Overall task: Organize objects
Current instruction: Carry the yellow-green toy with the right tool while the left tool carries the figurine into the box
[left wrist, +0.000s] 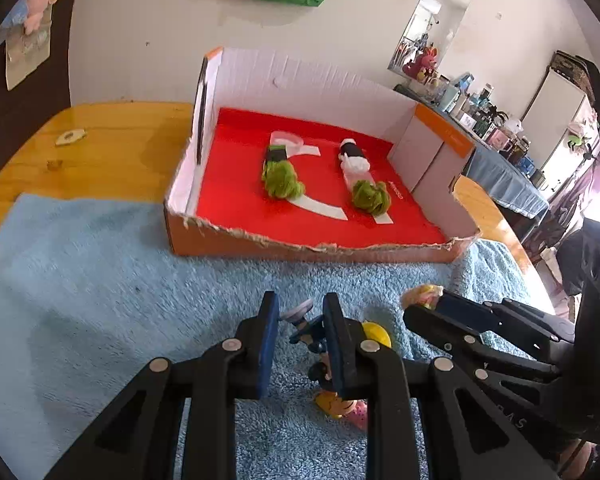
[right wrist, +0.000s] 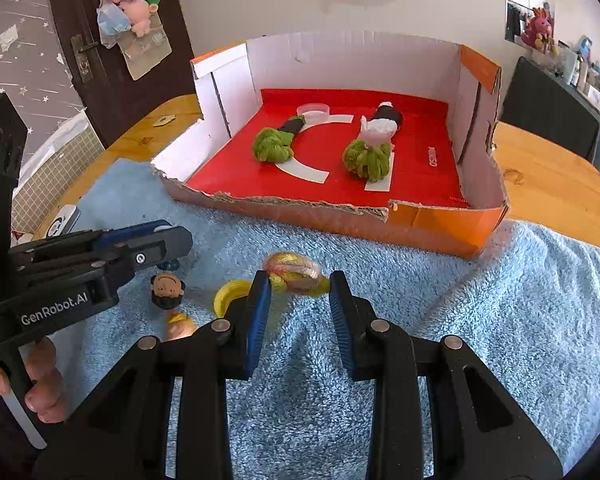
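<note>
A cut-down cardboard box (right wrist: 440, 224) with a red floor holds two green yarn bundles (right wrist: 274, 146) (right wrist: 367, 159); it also shows in the left wrist view (left wrist: 300, 246). My right gripper (right wrist: 300, 292) is closed on a yellow-pink yarn bundle (right wrist: 296, 272) just above the blue towel (right wrist: 500, 300). My left gripper (left wrist: 300, 308) is partly open over a small blue and yellow toy figure (left wrist: 312, 336) on the towel (left wrist: 100, 264); its blue-padded fingers straddle the figure. A round toy head (right wrist: 166, 289) and a yellow ring (right wrist: 230, 294) lie beside it.
The box sits on a wooden table (right wrist: 560, 176) with the towel in front. A small white device (right wrist: 62, 218) lies at the towel's left edge. A tape roll (right wrist: 314, 111) and a black-and-white bundle (right wrist: 382, 124) lie at the box's back.
</note>
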Tool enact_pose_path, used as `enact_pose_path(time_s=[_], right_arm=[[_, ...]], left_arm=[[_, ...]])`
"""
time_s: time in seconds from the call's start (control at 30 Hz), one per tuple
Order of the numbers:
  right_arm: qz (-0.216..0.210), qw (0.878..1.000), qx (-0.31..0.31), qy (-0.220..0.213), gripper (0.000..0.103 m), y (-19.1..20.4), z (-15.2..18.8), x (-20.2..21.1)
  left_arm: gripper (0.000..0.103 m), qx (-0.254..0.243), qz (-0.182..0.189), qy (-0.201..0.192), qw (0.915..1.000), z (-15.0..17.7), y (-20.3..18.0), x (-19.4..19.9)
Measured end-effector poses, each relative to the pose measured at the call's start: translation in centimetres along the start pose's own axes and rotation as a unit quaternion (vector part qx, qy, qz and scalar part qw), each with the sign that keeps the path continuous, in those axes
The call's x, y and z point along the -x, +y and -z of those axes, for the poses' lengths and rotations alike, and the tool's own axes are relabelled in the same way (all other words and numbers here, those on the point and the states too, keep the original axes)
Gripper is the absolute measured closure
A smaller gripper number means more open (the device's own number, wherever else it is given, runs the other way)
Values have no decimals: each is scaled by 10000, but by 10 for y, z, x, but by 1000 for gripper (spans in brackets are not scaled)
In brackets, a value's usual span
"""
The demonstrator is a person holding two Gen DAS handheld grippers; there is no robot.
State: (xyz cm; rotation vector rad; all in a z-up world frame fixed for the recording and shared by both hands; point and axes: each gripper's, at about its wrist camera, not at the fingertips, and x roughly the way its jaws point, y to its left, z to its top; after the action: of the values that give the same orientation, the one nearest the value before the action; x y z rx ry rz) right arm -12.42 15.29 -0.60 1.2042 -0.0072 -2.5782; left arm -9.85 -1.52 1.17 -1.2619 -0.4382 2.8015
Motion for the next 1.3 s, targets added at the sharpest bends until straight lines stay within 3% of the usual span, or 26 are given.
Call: enact_pose_path(time_s=[1.3], right_arm=[[19, 9993, 58, -372, 74, 6, -24, 29]], left_arm=[[79, -96, 274, -473, 9985, -42, -12, 25]])
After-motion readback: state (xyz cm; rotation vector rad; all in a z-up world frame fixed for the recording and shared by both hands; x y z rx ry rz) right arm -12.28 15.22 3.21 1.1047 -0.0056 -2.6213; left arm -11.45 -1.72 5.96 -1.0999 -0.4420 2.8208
